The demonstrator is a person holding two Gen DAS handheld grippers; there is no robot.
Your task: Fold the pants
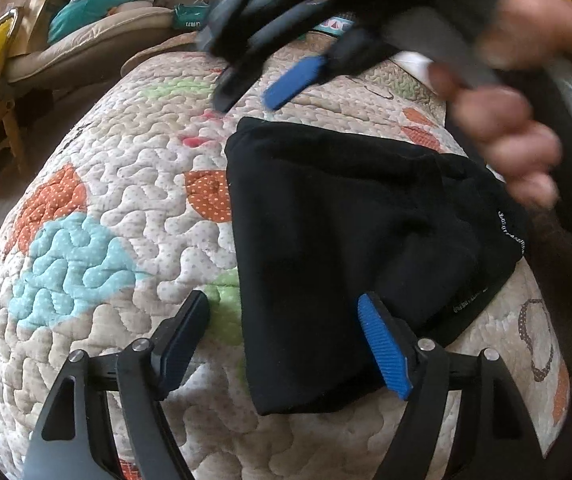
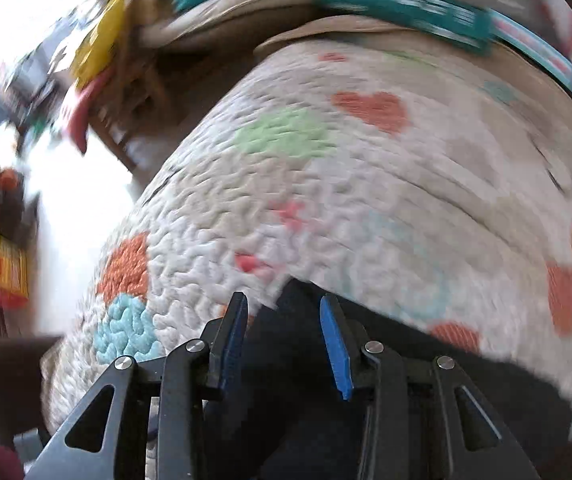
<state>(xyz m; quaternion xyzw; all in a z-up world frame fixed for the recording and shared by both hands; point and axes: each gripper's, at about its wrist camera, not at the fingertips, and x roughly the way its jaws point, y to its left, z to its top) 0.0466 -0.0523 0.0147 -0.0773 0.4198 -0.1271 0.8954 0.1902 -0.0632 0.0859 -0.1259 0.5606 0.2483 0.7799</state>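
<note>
Lying folded into a compact rectangle, black pants (image 1: 345, 248), patchwork quilt (image 1: 106, 184)

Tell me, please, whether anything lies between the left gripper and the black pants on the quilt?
Nothing visible does. The left gripper is open right at the near edge of the folded black pants, with only bare quilt beneath. The right gripper hovers beyond the pants' far edge, out of the way.

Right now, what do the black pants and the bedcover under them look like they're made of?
The pants look like soft matte knit, perhaps fleece or jersey: no sheen, folds lying limp and rounded. The bedcover looks like quilted cotton: puffy wavy stitching over a pale ground with dotted orange and blue patches.
</note>
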